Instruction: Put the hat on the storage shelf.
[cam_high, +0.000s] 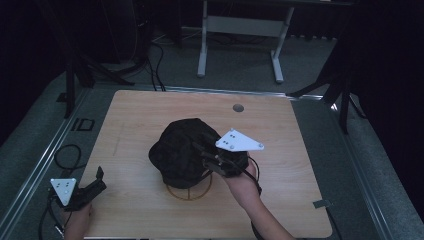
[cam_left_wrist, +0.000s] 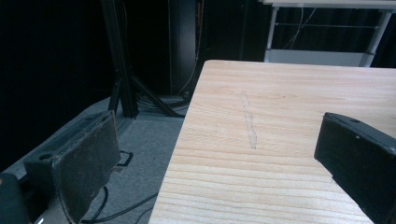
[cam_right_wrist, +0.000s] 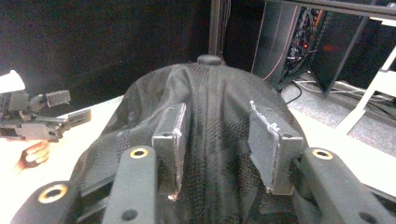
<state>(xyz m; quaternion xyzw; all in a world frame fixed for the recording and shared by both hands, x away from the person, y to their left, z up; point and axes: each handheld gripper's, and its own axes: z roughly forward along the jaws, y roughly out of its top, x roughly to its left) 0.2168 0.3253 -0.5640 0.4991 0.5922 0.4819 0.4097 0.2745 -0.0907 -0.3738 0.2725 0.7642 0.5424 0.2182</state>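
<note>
Resting on a wire stand (cam_high: 189, 192) in the middle of the table (cam_high: 135, 115), black cap (cam_high: 182, 150) just between spread right claw (cam_right_wrist: 219, 154), unpinched, while left claw (cam_high: 95, 182), also spread, waiting aside, well apart.

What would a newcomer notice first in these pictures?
A black cap draped over a wire stand sits mid-table. The right gripper is at the cap, jaws apart with cloth between them. The left gripper rests open at the wooden table's near left corner.
</note>
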